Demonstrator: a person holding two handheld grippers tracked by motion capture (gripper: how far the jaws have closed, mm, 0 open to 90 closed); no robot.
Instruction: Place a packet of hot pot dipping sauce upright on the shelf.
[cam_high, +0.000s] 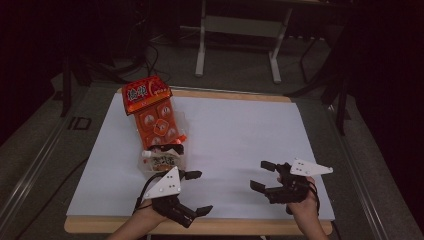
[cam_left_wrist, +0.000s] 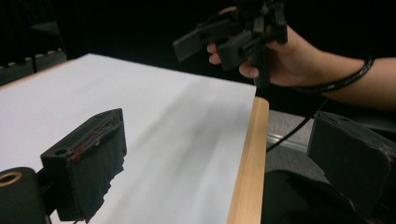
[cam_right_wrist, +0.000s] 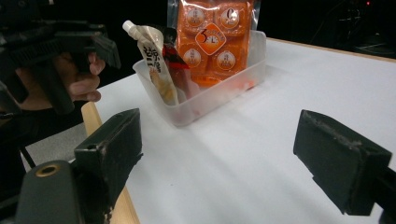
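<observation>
A clear plastic tub stands on the left part of the white sheet. In it an orange multi-pack of round snacks stands upright, with a spouted pouch beside it. A red-orange bag leans at the tub's far end. My left gripper is open near the front edge, just in front of the tub, and holds nothing. Open too is my right gripper, which faces the tub from the right with nothing between its jaws.
The table's wooden front edge runs close under both hands. White sheet stretches bare between the tub and the right gripper. A metal stand and cables sit on the floor beyond the table.
</observation>
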